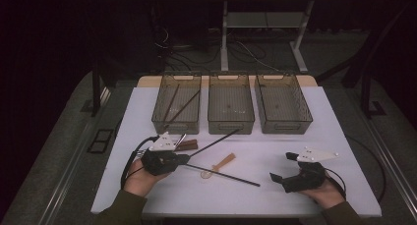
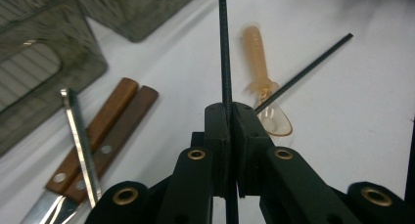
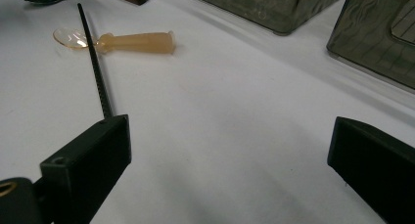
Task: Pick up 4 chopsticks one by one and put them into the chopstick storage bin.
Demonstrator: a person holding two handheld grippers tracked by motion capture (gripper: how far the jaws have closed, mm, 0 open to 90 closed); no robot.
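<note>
left gripper: my left gripper (image 1: 186,158) has its jaws clamped tight on a thin black rod (image 2: 224,48); in the left gripper view the rod runs straight up from between the pads.
held rod: in the high view it (image 1: 216,139) slants from the gripper up toward the near edge of the middle bin (image 1: 231,123), its far end reaching that bin's near wall.
right gripper: my right gripper (image 1: 281,167) has its jaws wide apart, nothing between them, low over the white table (image 1: 275,146) at the right.
second rod: another black rod (image 1: 226,175) lies flat on the table between my two grippers, crossing over the bowl of the amber plastic spoon (image 1: 219,165).
spoon: amber, see-through, handle pointing toward the bins.
knives: two wooden-handled knives (image 2: 105,136) lie just left of my left gripper, side by side, touching; a metal utensil handle (image 2: 80,141) lies across them.
bins: three dark mesh bins in a row at the far side; the left bin (image 1: 177,103) holds two thin dark sticks leaning inside.
</note>
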